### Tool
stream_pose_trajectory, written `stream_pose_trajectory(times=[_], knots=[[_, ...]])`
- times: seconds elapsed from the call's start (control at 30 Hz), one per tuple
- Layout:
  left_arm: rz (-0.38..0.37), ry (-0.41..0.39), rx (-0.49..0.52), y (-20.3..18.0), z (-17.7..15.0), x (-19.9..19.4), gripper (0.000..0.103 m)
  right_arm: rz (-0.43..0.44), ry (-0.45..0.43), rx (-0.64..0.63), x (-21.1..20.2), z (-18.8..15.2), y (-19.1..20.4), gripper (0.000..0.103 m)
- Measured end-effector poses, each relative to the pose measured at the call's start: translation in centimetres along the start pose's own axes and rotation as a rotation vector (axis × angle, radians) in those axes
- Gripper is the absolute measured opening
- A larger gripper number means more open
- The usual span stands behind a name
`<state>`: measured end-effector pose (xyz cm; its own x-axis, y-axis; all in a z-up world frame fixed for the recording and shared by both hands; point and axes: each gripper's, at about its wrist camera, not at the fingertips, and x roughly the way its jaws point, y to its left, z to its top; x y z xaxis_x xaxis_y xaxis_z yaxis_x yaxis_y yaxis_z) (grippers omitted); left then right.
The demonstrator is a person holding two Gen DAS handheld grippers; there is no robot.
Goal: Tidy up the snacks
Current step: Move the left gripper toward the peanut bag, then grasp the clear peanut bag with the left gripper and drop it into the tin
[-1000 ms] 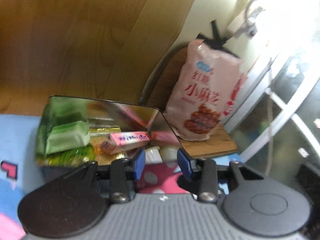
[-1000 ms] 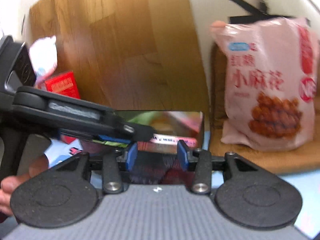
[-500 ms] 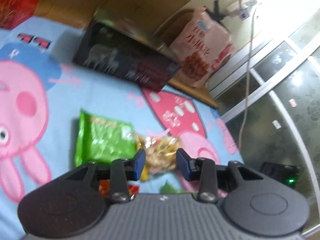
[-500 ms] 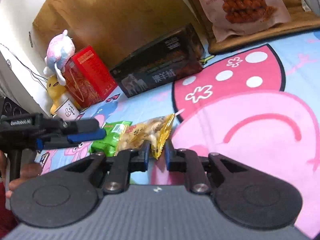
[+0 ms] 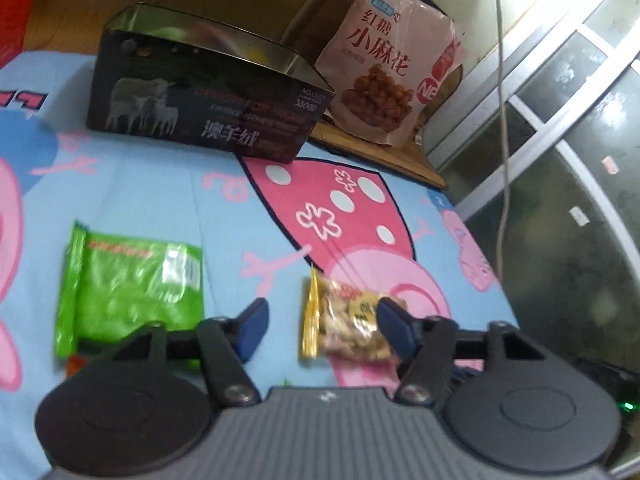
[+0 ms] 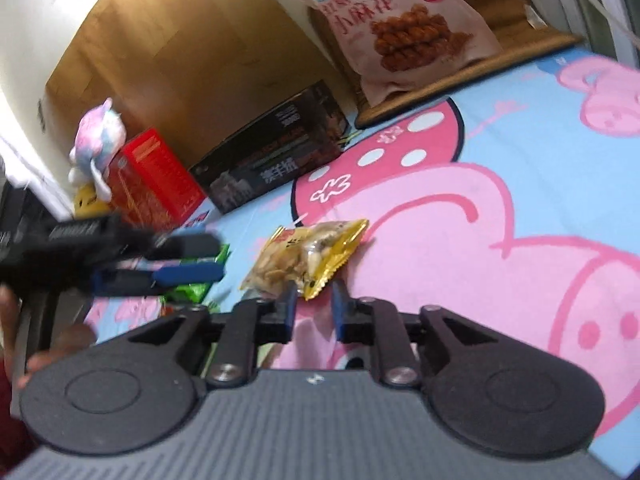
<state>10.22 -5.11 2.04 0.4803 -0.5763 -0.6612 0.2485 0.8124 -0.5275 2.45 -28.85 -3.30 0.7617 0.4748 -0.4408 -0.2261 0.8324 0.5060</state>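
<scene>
A gold packet of nuts (image 5: pixel 344 320) lies on the cartoon bedsheet, also in the right wrist view (image 6: pixel 308 256). A green snack packet (image 5: pixel 128 284) lies to its left. My left gripper (image 5: pixel 320 328) is wide open above the sheet, its right finger beside the gold packet. My right gripper (image 6: pixel 314 304) is open a little, empty, its fingertips at the near corner of the gold packet. The black tin box (image 5: pixel 208 108) stands open at the back, also in the right wrist view (image 6: pixel 276 152).
A big pink snack bag (image 5: pixel 392 64) leans on a wooden chair behind the box. A red box (image 6: pixel 156 180) and a plush toy (image 6: pixel 98 136) stand at the back left. A glass door (image 5: pixel 560 160) is to the right.
Both grippers dropped from over the tin box down to the sheet. My left gripper opened wider. My right gripper opened slightly at the gold packet's corner.
</scene>
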Motion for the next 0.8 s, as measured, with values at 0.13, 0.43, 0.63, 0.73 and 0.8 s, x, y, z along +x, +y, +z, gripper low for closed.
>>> stream_pose_trajectory(times=[0.13,0.43,0.63,0.73,0.8], knots=[[-0.085,0.066,-0.013,0.0,-0.2,1.9,0.049,-0.003,0.013,-0.043,0.5,0.3,-0.1,0.034],[-0.108,0.012,0.013,-0.2,0.8,0.4,0.024,0.045,-0.001,-0.076,1.7,1.1,0.6,0.013],[-0.074,-0.132,0.032,0.8,6.0,-3.0,0.024,0.097,-0.077,-0.197,4.6,5.8,3.6,0.013],[-0.027,-0.188,0.030,1.7,8.9,-3.7,0.024,0.112,-0.093,-0.256,7.7,8.8,5.2,0.014],[0.015,-0.224,0.027,2.6,10.9,-3.8,0.024,0.128,-0.086,-0.264,10.0,10.7,5.7,0.014]])
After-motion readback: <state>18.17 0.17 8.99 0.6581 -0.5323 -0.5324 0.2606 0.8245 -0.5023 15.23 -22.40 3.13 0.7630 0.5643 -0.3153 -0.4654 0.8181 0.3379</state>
